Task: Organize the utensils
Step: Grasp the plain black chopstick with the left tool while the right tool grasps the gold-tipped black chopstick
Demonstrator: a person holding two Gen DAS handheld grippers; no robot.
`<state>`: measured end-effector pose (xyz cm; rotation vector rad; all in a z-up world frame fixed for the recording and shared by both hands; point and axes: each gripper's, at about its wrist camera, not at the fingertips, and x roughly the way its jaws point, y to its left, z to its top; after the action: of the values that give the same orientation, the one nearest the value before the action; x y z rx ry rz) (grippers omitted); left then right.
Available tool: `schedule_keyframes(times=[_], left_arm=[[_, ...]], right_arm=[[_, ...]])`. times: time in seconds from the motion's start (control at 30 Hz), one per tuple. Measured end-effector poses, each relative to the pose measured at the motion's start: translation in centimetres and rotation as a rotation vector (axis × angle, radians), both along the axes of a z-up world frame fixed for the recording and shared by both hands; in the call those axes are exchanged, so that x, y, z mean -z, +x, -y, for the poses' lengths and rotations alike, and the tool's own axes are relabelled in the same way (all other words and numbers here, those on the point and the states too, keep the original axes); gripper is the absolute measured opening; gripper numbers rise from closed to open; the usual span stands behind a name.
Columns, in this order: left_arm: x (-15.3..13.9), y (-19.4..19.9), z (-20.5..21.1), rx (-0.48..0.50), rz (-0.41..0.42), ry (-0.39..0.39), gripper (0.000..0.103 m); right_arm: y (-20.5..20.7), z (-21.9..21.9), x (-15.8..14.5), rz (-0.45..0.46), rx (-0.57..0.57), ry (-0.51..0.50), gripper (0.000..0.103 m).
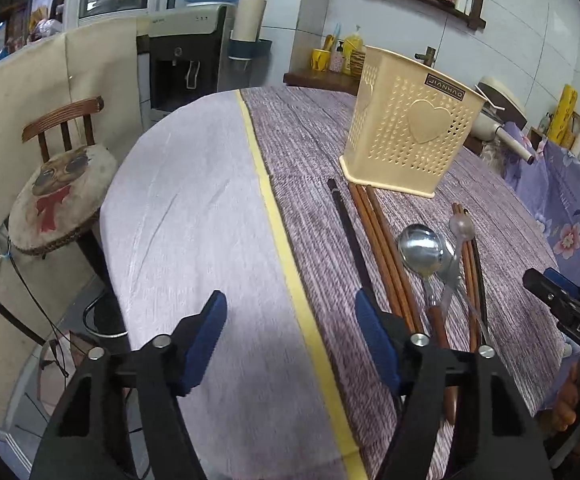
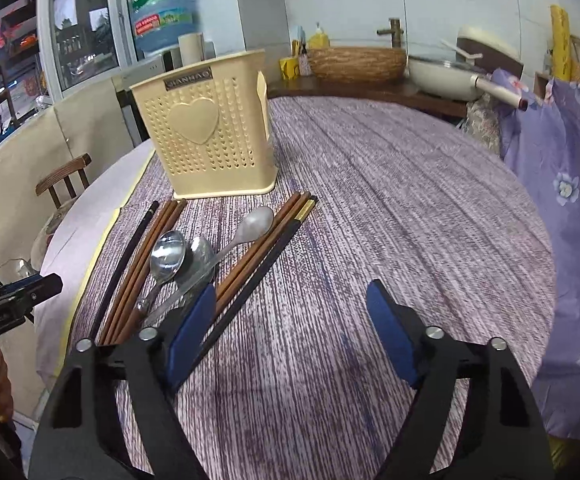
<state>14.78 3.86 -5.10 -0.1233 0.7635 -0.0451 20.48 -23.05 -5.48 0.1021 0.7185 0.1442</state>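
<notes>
Both grippers hang over the round table [image 2: 389,184] with nothing in them. The left gripper [image 1: 290,336] has its blue-padded fingers spread wide above the yellow stripe [image 1: 278,216] that runs across the tablecloth, and the right gripper [image 2: 290,324] is spread just as wide over bare purple cloth. The cream holder [image 2: 206,128], perforated and marked with a heart, stands upright toward the far edge of the table. In front of it the utensils lie flat in a loose row: a black chopstick [image 2: 126,264] nearest the stripe, brown chopsticks [image 2: 146,264] just beside it, a metal spoon [image 2: 166,256] overlapping a second spoon [image 2: 200,256], a pale spoon [image 2: 250,224], then more brown chopsticks [image 2: 266,240] and a black gold-banded one [image 2: 286,232]. A chair [image 1: 58,184] stands off the table's left edge.
</notes>
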Motion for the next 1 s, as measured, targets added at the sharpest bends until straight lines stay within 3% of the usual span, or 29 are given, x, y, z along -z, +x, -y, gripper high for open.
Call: schedule_keyframes(times=[0.17,0.27,0.6,0.73,1.0], left_arm=[[-0.4,2.5,0.8,0.024,-0.021,0.022,0.057],[-0.1,4.0,1.2,0.029,-0.053,0.021,0.055],[0.7,6.7,1.6,0.031,-0.108,0.027,0.055],[0.9,7.2,1.0,0.011,-0.120,0.016,0.054],[0.8,9.0,1.8,0.017,-0.130,0.030,0.054]], right_arm=[[3.4,-0.5,0.9,-0.094,0.033,0.024,0.056],[4.8,-0.8,1.4,-0.133,0.046,0.055,0.052],[7.0,-1.9,2.5,-0.191,0.079,-0.015,0.033],[7.7,-0.4,2.5,-0.210,0.099,0.033,0.031],[9.3,-1.7,2.3,-0.193,0.105,-0.015,0.028]])
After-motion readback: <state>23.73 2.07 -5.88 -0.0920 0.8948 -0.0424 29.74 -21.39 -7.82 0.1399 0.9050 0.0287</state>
